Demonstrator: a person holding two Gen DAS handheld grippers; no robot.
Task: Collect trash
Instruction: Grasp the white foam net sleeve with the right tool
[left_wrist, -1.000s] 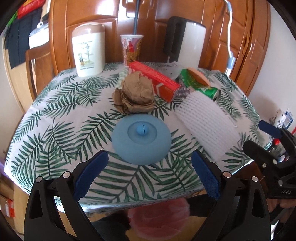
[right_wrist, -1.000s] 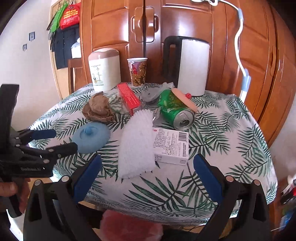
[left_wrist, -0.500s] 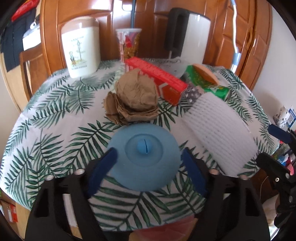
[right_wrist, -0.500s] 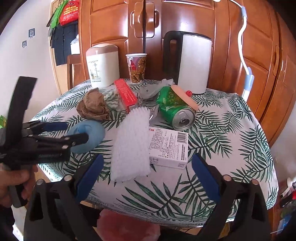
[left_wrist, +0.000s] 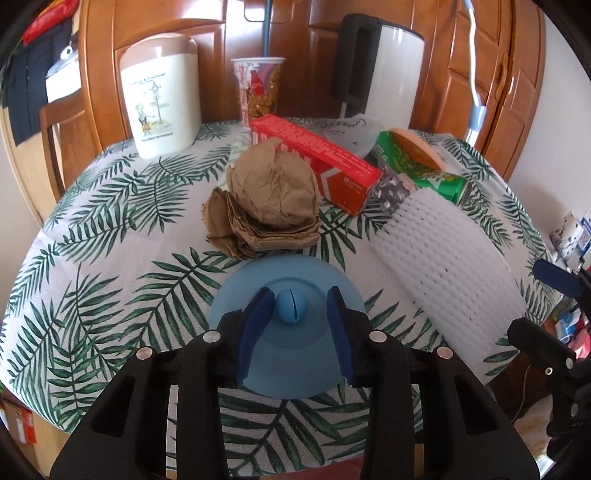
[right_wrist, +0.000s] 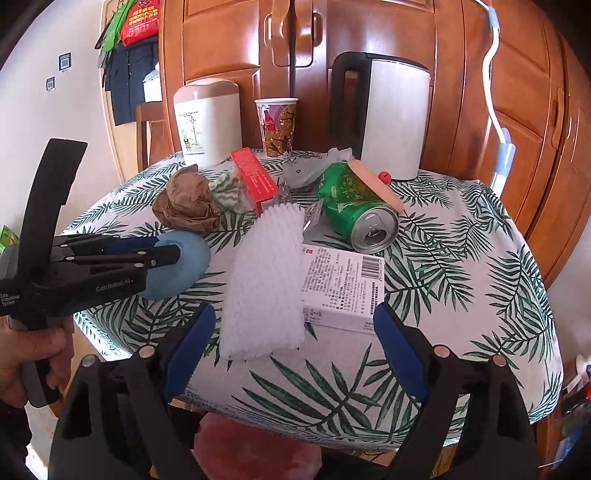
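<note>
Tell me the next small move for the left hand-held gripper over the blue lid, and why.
Probably finish closing on the knob. The left hand-held gripper already straddles that small ball at the middle of the blue lid, its jaws are closing, and a gap still shows beside each pad. Lift only once the pads pinch it.

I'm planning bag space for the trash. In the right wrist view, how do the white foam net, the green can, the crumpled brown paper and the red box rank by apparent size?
1. white foam net
2. green can
3. crumpled brown paper
4. red box

Can and paper look close; the net lies nearer the camera, so true sizes are unsure.
</note>
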